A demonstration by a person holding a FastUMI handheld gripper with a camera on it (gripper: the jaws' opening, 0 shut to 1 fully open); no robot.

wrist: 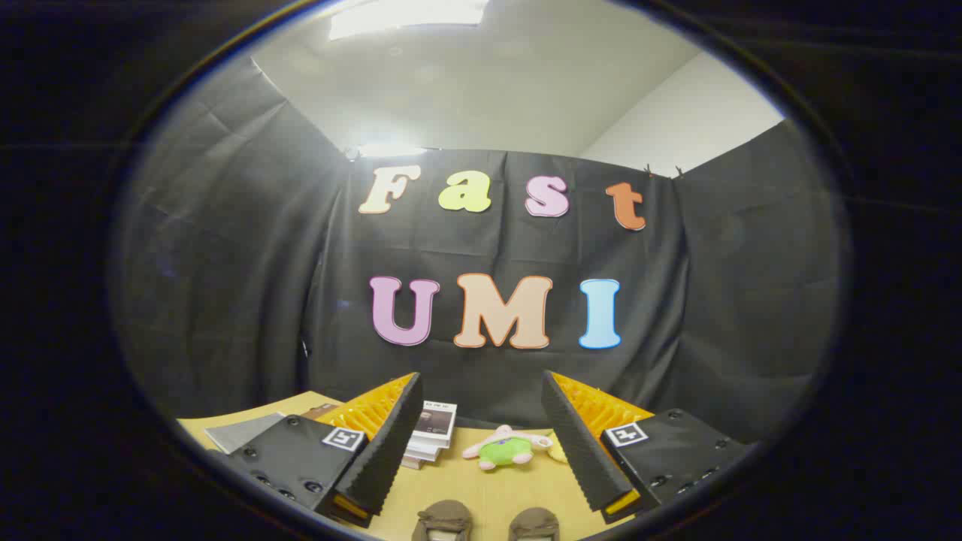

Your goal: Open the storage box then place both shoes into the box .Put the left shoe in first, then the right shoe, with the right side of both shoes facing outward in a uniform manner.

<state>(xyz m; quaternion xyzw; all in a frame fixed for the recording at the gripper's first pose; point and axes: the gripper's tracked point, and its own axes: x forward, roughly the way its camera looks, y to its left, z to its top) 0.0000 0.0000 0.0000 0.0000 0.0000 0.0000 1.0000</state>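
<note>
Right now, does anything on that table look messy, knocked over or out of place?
Nothing stands out. The two brown shoes sit side by side between the open gripper's fingers. Beyond them a green plush toy lies on the table, beside a stack of booklets. The toy seems unrelated to shoe storing, but nothing is spilled or damaged.

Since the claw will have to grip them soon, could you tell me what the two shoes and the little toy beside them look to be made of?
The shoes, low between the open claw fingers, look like matte brown suede or felt, with no shine; only their near ends show. The toy beyond them looks like soft plush: fuzzy green body, pale pink limbs, rounded stuffed shape. Both are guesses from surface look alone.
</note>
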